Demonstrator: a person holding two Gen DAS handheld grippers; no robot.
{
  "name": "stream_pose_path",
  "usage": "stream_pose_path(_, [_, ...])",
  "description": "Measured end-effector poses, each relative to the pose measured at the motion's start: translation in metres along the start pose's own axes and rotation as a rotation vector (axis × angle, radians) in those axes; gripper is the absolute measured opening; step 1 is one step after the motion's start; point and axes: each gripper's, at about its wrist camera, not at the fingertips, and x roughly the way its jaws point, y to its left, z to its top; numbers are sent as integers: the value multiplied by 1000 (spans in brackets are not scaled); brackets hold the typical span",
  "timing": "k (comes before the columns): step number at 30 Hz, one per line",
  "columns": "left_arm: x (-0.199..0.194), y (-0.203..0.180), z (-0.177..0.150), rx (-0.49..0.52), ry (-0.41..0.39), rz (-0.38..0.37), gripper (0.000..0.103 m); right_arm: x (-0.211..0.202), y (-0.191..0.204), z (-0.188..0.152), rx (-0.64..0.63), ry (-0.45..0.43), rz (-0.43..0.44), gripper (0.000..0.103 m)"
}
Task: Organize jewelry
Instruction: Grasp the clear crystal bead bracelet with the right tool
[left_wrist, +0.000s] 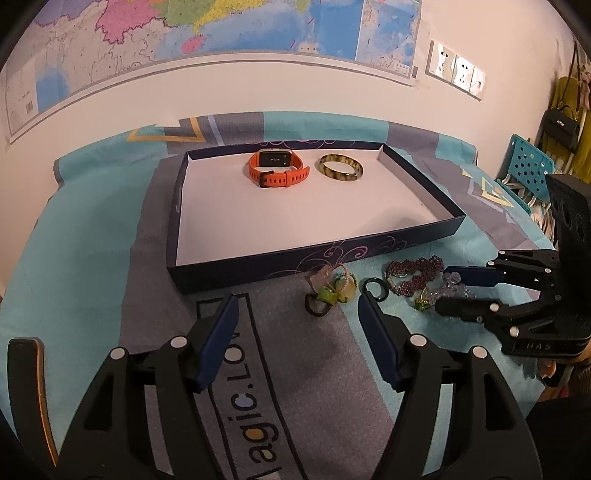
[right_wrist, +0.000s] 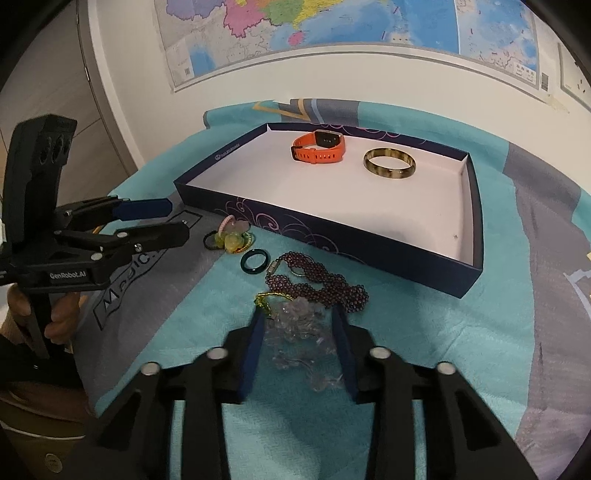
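A navy tray (left_wrist: 295, 264) (right_wrist: 332, 243) with a white floor holds an orange watch (left_wrist: 277, 168) (right_wrist: 319, 146) and a mottled bangle (left_wrist: 340, 168) (right_wrist: 389, 163). In front of it on the cloth lie a cluster of green and pink charms (left_wrist: 332, 290) (right_wrist: 231, 240), a dark green ring (left_wrist: 375, 287) (right_wrist: 254, 261) and a purple bead necklace (left_wrist: 413, 275) (right_wrist: 317, 280). My left gripper (left_wrist: 298, 299) (right_wrist: 177, 219) stands open just short of the charms, holding nothing. My right gripper (right_wrist: 299, 321) (left_wrist: 443, 288) is closed around a clear bead bracelet (right_wrist: 299, 332) that lies on the cloth.
A teal and grey cloth (left_wrist: 92, 240) covers the table. A small green and gold piece (right_wrist: 266, 299) lies beside the clear beads. A wall map (left_wrist: 184, 33) hangs behind, and a teal perforated chair (left_wrist: 532, 166) with a black bag stands at the right.
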Motion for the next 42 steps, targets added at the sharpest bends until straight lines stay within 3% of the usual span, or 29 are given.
stream_pose_path(4, [1,-1,-2,0,6,-2,67,-2,-1,-1,2,0,9,20])
stream_pose_path(6, [1,-2,-3,3,7,-1,67,-4,-3,0,10,-4,16,0])
stream_pose_path(8, [1,-3,-3,6,7,-2,67,-8,-9,1,40,-14,55,0])
stream_pose_path(13, [1,-4,-3,15,8,-6,67,-18,-16,3,77,-46,57,1])
stream_pose_path(15, [2,-5,-3,18,10,-4,67,-20,-18,3,99,-52,73,11])
stream_pose_path(16, [2,-5,-3,17,10,-7,67,-20,-16,4,96,-49,84,29])
stream_pose_path(17, [2,-5,-3,17,11,-8,67,-20,-12,4,77,-60,72,38])
stream_pose_path(24, [3,-6,-4,14,18,-10,68,7,1,5,39,3,53,38])
stream_pose_path(25, [3,-5,-4,12,18,-9,68,10,0,5,46,10,63,34])
stream_pose_path(26, [3,-5,-5,12,18,-9,68,8,-1,5,53,5,79,22])
stream_pose_path(33, [5,-4,-5,12,21,-16,68,-8,-9,2,87,-32,111,8])
stream_pose_path(42, [7,-8,-3,33,24,-27,68,-36,-14,10,123,-111,170,8])
